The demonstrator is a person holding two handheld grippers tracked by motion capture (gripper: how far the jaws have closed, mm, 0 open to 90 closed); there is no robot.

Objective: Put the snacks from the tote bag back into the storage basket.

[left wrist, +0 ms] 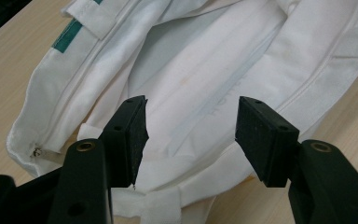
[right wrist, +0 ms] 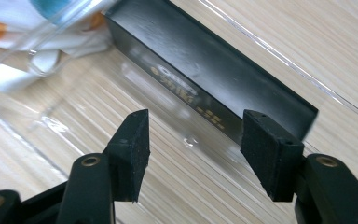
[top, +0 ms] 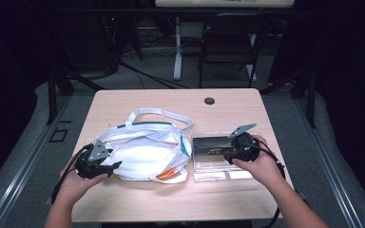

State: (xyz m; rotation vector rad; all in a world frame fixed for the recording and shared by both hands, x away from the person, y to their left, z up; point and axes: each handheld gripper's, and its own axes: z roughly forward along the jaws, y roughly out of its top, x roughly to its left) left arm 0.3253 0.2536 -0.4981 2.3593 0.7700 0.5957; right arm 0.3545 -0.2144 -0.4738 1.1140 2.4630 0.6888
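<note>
Two grippers work over a pale wooden table, one in each of the person's hands. The left gripper lies low at the near left end of a white cloth bag, its jaws spread wide and gripping nothing. In the left gripper view those jaws stand well apart over the bag's white folds, with the cloth behind the gap (the left pad looks close to a fold, though I cannot tell whether it touches). A green trim band runs along the bag's edge at the upper left of that view, and a small zipper pull sits at the bag's corner.

The bag lies flat at the middle left of the table, its long white strap looped out toward the far side, an orange patch showing at its near right corner.

Just to the right of the bag sits a clear plastic box holding a long black case with gold lettering. The right gripper hovers at the box's right end, jaws parted and empty. In the right gripper view the black case lies slantwise beyond the open jaws, inside the clear plastic box.
</note>
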